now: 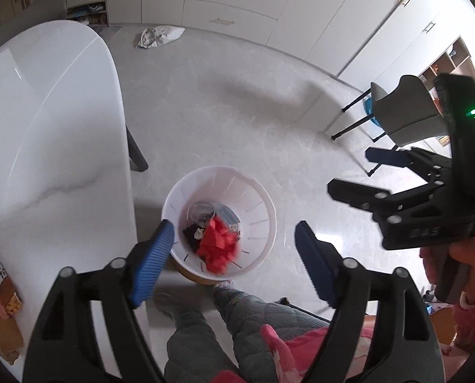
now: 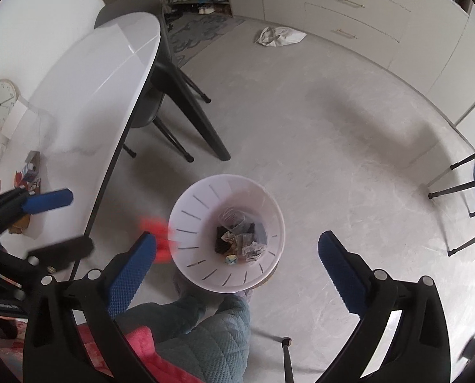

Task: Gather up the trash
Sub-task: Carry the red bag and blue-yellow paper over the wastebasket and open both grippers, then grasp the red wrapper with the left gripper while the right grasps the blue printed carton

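A white slotted bin point(image 1: 259, 210) stands on the grey floor beside the table, with crumpled paper, a clear cup and dark scraps inside point(image 2: 240, 239). A red crumpled paper point(image 1: 219, 245) shows blurred and loose over the bin's mouth, and no finger touches it. In the right wrist view the red paper point(image 2: 156, 239) is a blur by the bin's left rim. My left gripper point(image 1: 234, 226) hangs open above the bin with nothing between its blue pads. My right gripper point(image 2: 237, 239) is wide open and empty over the bin. Each gripper also shows in the other's view: the right gripper point(image 1: 352, 170), the left gripper point(image 2: 80, 220).
A white oval table point(image 1: 45, 127) on the left carries wrappers and snack packs point(image 1: 4, 293) at its near end. A person's quilted trouser legs point(image 1: 205, 319) stand right by the bin. A grey chair point(image 1: 406, 111) is at the right, a white bag point(image 1: 159, 36) lies by the cabinets.
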A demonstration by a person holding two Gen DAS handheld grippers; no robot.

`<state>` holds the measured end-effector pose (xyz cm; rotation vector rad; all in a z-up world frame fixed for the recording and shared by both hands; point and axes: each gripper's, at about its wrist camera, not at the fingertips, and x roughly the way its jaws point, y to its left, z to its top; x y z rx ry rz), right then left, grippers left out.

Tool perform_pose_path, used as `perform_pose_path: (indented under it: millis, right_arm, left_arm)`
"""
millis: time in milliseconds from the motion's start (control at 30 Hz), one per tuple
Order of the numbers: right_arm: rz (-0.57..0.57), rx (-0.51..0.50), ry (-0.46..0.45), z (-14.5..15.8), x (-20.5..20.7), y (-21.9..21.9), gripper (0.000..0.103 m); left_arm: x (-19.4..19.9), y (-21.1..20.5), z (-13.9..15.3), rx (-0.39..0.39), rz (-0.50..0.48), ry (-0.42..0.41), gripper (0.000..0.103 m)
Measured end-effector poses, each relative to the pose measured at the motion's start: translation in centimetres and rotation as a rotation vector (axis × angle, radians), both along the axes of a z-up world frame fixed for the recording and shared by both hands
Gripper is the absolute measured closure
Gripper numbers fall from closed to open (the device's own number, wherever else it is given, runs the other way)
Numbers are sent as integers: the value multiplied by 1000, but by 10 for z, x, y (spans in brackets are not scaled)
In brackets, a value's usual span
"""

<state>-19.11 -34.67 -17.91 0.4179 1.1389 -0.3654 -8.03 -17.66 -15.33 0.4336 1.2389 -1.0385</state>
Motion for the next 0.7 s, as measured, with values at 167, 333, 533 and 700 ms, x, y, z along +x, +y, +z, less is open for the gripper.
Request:
perform_pose_path:
  millis: [167,333,533,700]
  right_arm:
    - [-12,-13,-34,13,-1,0,3]
    - [13,-38,-96,39,8,7,3]
    - [91,-70,-220,82,31,32,3]
    - [171,-76,-257,100,61,60,3]
  left_arm:
    - [1,4,9,-21,38,-19,23]
    - [11,27,27,-51,122,-69,23]
    - [27,77,61,-82,262,-159,23]
    - [42,132,80,-96,411,-212,23]
